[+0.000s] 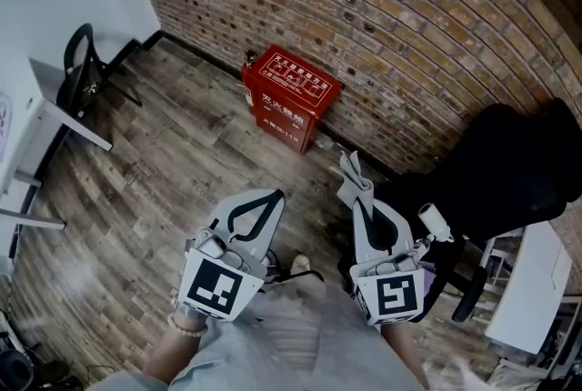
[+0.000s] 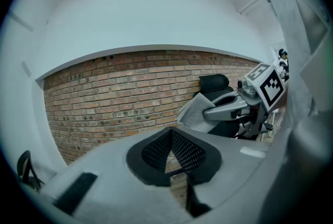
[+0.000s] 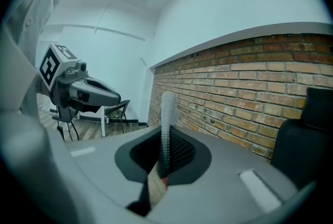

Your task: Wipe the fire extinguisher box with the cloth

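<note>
Both claws are up close to the person's body, well short of the fire extinguisher box (image 1: 291, 96). Left claw (image 2: 170, 137): jaws together, nothing between them, only a small gap lower down between the pads. Right claw (image 3: 166, 139): jaws clamped on the cloth (image 3: 166, 111), which sticks up out of the pads edge-on. In the head view the cloth is a pale crumpled flap, nearer than the box and to its right.

Wood floor (image 1: 164, 153) runs from the person's feet up to the box. The box is red with a lidded top, sits on the floor and backs against the brick wall (image 1: 382, 7). A black chair (image 1: 509, 171) is to the right of the box, another chair (image 1: 82, 66) well to its left.

Wiping not yet started, no contact.

The cloth looks thin, soft and light, so it will likely flop and fold. The pinch at one edge leaves a free flap to drag over the surface. The box looks rigid with smooth faces. It could slide if pushed hard, so the free left claw could steady it at a top corner.
</note>
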